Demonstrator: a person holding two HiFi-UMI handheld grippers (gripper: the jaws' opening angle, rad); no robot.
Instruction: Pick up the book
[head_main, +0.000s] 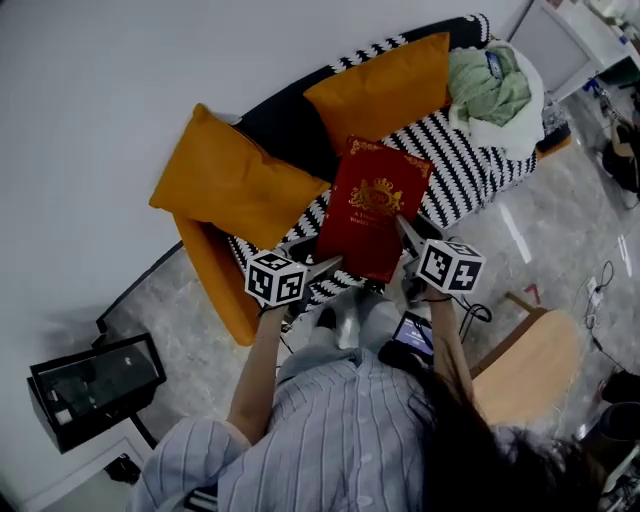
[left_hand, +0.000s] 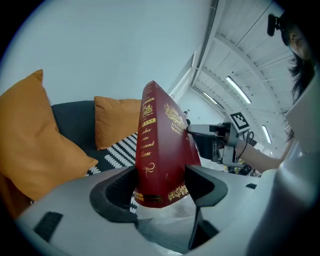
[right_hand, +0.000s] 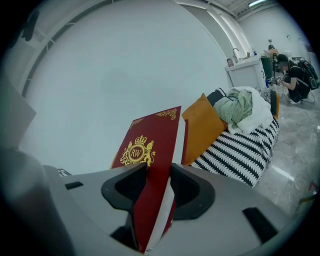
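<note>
Overall: a person (head_main: 330, 440) in a striped shirt holds one red book (head_main: 372, 210) between two tools, over a sofa (head_main: 470, 170).
Book: red hardcover with a gold crest and gold corner ornaments; its front cover faces up toward the head view. It hangs tilted over the black-and-white striped seat and, as far as the views show, does not rest on it.
Left hand-held gripper (head_main: 335, 262): closed on the book's lower left corner. Its own view shows the left hand-held gripper (left_hand: 162, 186) with one jaw on each side of the book (left_hand: 162, 150) at the foot of the spine, whose gold lettering runs upward.
Right hand-held gripper (head_main: 408, 232): clamped on the book's right-hand edge. Its own view shows the right hand-held gripper (right_hand: 159, 186) with the book (right_hand: 150, 150) pinched between the jaws, the pale page block visible beside the cover.
Both tools: well apart on opposite sides of the book; the right hand-held gripper (left_hand: 210, 137) also shows beyond the cover in the left gripper view.
Sofa: two orange cushions, a near cushion (head_main: 230, 180) to the left and a far cushion (head_main: 385, 85) behind the book.
Far end of sofa: a bundle of green and white cloth (head_main: 495, 85).
Floor (head_main: 560, 230): grey and glossy.
</note>
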